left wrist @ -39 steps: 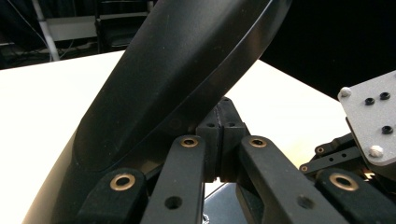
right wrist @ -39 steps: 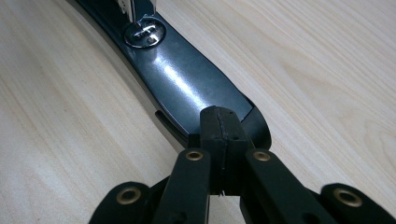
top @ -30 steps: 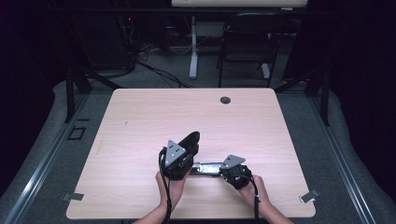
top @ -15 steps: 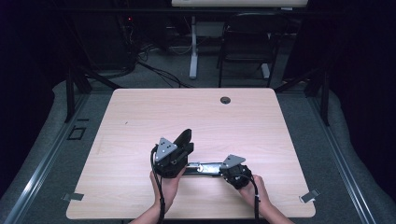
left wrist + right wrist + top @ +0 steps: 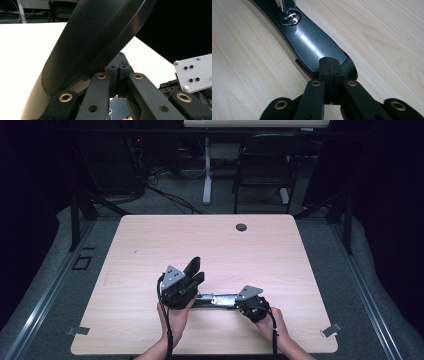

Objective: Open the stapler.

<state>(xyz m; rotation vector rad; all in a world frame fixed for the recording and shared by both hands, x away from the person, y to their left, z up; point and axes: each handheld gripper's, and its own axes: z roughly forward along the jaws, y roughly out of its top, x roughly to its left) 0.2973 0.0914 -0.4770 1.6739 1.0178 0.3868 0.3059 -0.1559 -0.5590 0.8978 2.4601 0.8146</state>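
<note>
A black leather belt (image 5: 220, 300) with a silver metal fitting (image 5: 207, 297) lies near the table's front edge between my two grippers. My left gripper (image 5: 192, 280) is shut on the belt's left part and holds a wide glossy stretch of strap (image 5: 100, 37) tilted up off the table. My right gripper (image 5: 237, 301) lies low on the table, shut on the belt's rounded end (image 5: 347, 65). A round silver stud (image 5: 290, 17) sits farther along that flat strap. The right gripper's grey plate (image 5: 192, 72) appears at the edge of the left gripper view.
The light wooden table (image 5: 150, 240) has a dark cable hole (image 5: 241, 227) near its far edge. Tape marks (image 5: 80, 331) sit by the front corners. A chair (image 5: 260, 165) and a desk leg (image 5: 206, 170) stand on the floor beyond.
My left gripper has shifted a little to the left and toward the person, carrying the raised strap with it. The right gripper has stayed put.
</note>
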